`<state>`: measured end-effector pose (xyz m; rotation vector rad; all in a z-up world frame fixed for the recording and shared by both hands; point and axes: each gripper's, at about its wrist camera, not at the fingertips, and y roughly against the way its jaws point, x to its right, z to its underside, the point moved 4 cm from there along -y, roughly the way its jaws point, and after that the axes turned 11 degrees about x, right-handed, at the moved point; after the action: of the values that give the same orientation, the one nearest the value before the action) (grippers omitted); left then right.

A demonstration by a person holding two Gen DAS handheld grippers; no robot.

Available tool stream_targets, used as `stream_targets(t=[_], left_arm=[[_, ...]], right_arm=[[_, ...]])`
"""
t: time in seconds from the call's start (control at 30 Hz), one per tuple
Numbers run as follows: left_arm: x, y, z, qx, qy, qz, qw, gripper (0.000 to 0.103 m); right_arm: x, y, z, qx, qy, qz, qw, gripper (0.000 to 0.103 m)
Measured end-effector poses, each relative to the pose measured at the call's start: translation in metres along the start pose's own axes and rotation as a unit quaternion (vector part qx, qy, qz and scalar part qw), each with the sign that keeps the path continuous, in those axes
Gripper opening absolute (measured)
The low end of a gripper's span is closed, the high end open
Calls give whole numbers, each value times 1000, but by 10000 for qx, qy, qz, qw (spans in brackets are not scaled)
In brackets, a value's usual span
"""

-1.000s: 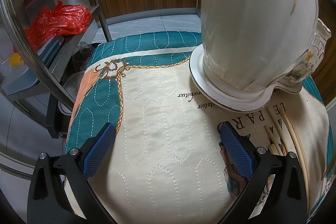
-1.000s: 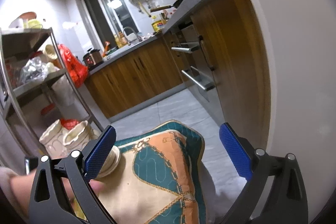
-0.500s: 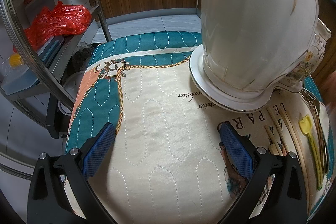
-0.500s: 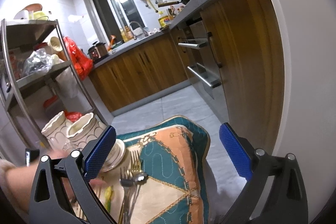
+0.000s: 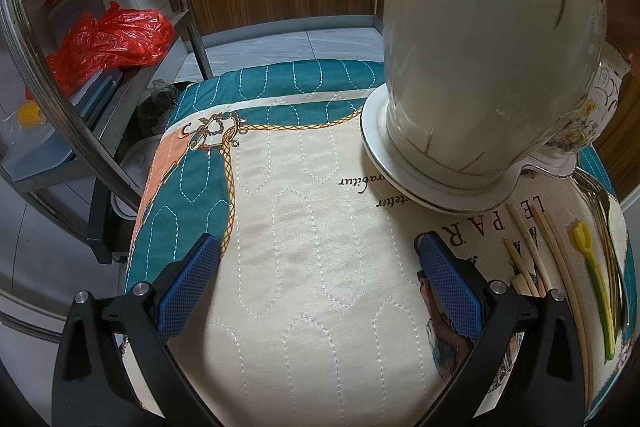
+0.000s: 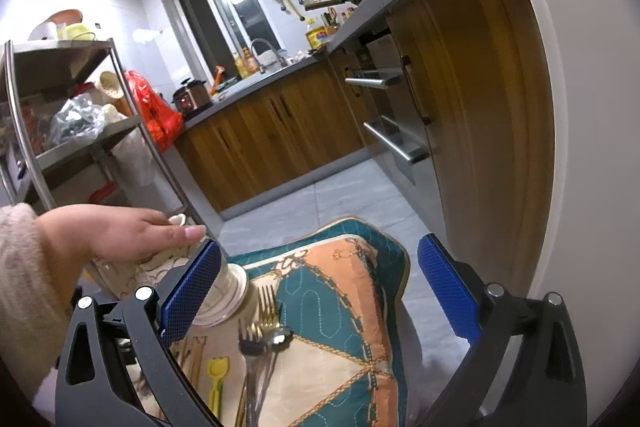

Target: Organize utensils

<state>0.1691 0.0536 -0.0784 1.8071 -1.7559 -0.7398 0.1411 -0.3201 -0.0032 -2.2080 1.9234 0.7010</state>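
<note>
My left gripper (image 5: 318, 287) hangs over the quilted cushion (image 5: 304, 227) with its blue pads spread wide and nothing between them. At about one o'clock from it a white ceramic jar with gold lines (image 5: 492, 47) stands on its rimmed foot on the cushion, and a second jar with a flower print (image 5: 580, 131) sits just behind it, touching or nearly so.

The utensils lie at three o'clock, along the cushion's right edge: pale wooden chopsticks (image 5: 532, 251), then a small yellow-green plastic fork (image 5: 596, 279), then metal cutlery (image 5: 604, 223) partly cut off by the frame.

My right gripper (image 6: 320, 291) is held higher, jaws also wide apart and empty, looking across the kitchen floor toward the wooden cabinets (image 6: 280, 143). Below it, at about seven o'clock, the same cutlery shows: a gold fork (image 6: 266, 307), a dark fork (image 6: 249, 343) and a spoon (image 6: 280, 339) bunched together, beside the little yellow fork (image 6: 218, 371). At nine o'clock a bare hand (image 6: 120, 231) with a fuzzy beige sleeve (image 6: 20, 267) rests on the jars' rims.
</note>
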Motion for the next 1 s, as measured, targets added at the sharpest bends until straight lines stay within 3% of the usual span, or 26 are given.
stream_targets(t=[1.0], left_arm=[[0,-3,-1,-7,-3,0,10000,99]], right_arm=[[-4,-8,8,-225,59,-16,9997,98]])
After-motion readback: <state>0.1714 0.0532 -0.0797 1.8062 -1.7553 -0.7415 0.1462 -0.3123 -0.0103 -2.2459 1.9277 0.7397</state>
